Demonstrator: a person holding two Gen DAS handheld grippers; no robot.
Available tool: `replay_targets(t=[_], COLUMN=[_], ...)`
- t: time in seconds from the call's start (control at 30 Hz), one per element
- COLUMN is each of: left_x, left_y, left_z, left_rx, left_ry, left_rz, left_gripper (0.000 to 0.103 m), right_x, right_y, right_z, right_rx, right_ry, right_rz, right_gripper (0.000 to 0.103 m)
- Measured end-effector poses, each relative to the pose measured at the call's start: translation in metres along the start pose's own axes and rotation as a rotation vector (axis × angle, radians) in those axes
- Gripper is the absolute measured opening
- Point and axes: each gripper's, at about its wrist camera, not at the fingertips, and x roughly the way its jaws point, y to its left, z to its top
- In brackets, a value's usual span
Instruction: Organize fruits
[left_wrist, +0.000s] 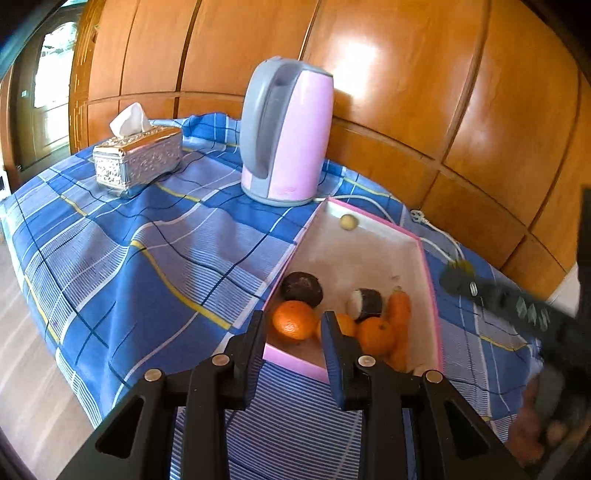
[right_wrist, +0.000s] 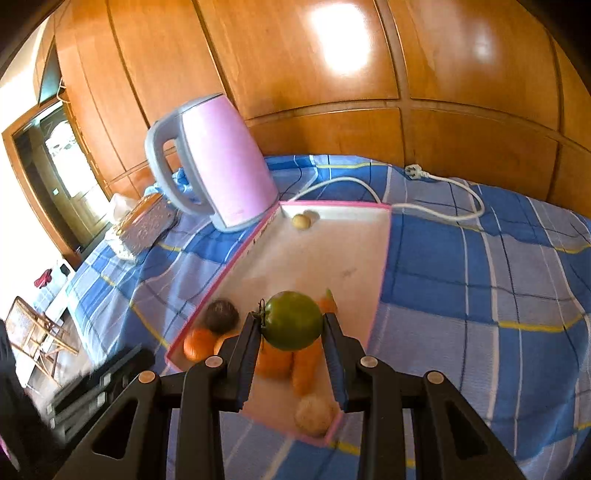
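right gripper clamping green tomato over pink tray | left gripper sitting closed, empty | kettle at 11 o'clock of tray

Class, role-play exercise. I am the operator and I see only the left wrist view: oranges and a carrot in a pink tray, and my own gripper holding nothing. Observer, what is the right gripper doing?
Observer: The right gripper is shut on a round green fruit with a stem, held over the pink tray.
Operator: Does my gripper hide anything in the tray?
Observer: Yes. A pale round fruit lies in the tray's near corner.
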Motion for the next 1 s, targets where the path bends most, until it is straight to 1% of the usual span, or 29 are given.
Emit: replay_targets(t=[0.07,0.13,0.3,0.6,0.77,0.87,1.0], left_x=[0.004,0.008,0.012,-0.013,-0.031,-0.04,-0.052], left_y=[0.002,0.002,0.001,-0.017,-0.024,-0.024,-0.023], left_z=[-0.001,-0.002,-0.005,-0.004,-0.007,-0.01,-0.016], left_rx=[-0.004,0.0,0.0,0.037,0.061,0.061,0.083], left_ry=[0.009,0.017,0.032,-0.012,-0.038,-0.047,-0.065], left_rz=[0.001,0.005,0.003,-0.008,0.009,0.014,0.031], left_gripper=[0.03,0.03,0.03,0.032,0.038,0.04,0.041], right_x=[0.014,0.025,0.026,-0.01,-0.034,-0.048,-0.059], right_y=[0.0,-0.001,-0.008,-0.013,-0.009,-0.004,0.001], right_z=[0.009,0.012,-0.002,-0.029,-0.036,-0.041,-0.049], right_rx=[0.01,0.016,0.031,0.056,0.047,0.033,0.015], right_ry=[0.017,0.048,0.063,0.055,0.028,0.002,-0.021], right_rz=[-0.001,0.0,0.002,-0.002,-0.05,-0.09,-0.122], right_gripper=[0.035,0.038,0.039,0.039,0.039,0.039,0.04])
